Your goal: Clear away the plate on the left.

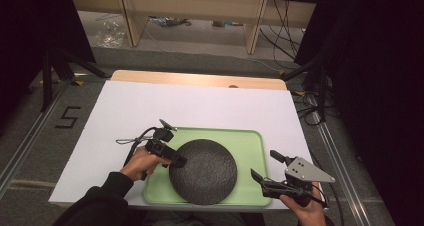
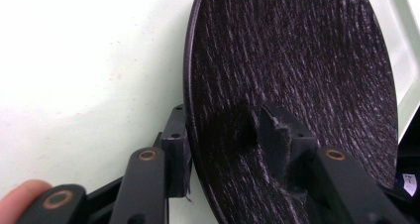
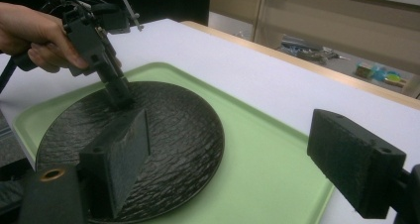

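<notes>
Plate [image 1: 204, 171] rim clamped by left hand-held gripper [image 1: 176, 160] over tray [image 1: 250, 141].

The plate [image 1: 203, 171] is black, its face ridged in a rough bark-like grain. It lies on a pale green tray [image 1: 251, 142]. A white sheet [image 1: 200, 108] covers the bench [image 1: 200, 79] — light wood shows at twelve o'clock. Both grippers are black — the right gripper [image 1: 266, 167] carries a grey plate.

Black sleeve [image 1: 100, 198]; black gripper [image 1: 172, 156] bodies, brass screws, grey plate [image 1: 306, 169].
</notes>
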Tool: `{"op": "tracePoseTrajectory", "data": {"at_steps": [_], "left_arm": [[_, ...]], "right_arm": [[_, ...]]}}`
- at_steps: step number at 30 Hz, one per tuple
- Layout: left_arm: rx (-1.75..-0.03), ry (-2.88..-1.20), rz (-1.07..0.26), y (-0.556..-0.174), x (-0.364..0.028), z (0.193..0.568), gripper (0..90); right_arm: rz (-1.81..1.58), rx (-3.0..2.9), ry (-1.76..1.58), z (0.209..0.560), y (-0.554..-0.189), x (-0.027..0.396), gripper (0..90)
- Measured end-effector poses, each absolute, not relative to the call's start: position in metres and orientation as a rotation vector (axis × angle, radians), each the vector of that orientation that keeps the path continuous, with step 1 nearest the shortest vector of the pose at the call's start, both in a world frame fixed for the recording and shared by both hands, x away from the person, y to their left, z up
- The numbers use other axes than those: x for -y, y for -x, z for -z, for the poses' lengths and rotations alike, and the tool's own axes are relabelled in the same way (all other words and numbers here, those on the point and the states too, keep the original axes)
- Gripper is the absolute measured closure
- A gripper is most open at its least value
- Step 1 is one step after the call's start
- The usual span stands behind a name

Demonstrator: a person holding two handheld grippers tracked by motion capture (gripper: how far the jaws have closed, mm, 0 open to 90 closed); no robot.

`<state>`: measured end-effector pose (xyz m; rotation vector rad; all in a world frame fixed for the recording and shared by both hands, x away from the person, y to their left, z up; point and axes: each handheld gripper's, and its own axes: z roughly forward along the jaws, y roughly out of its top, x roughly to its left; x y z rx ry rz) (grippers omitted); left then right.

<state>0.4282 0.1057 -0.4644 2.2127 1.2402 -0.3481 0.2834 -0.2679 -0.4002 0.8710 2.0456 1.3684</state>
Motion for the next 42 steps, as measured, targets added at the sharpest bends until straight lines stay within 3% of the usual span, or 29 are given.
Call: {"op": "tracePoseTrajectory", "data": {"at_steps": [20,25,35,42], "left_arm": [[-1.219,-2.257,0.287,-0.426,-0.091,0.467,51.7],[-1.233,-2.283,0.156,-0.424,-0.092,0.465,53.9],[-1.213,-2.253,0.106,-0.425,-0.107,0.454,50.3],[-1.204,-2.212,0.002,-0.416,-0.116,0.442,45.1]], "right_arm": [[-1.370,-2.053,-0.866,0.400,-0.283,0.267,17.7],[-1.370,-2.047,-0.858,0.400,-0.284,0.268,17.7],[-1.375,-2.042,-0.859,0.400,-0.284,0.268,17.7],[-1.377,-2.044,-0.865,0.401,-0.284,0.268,17.7]]}}
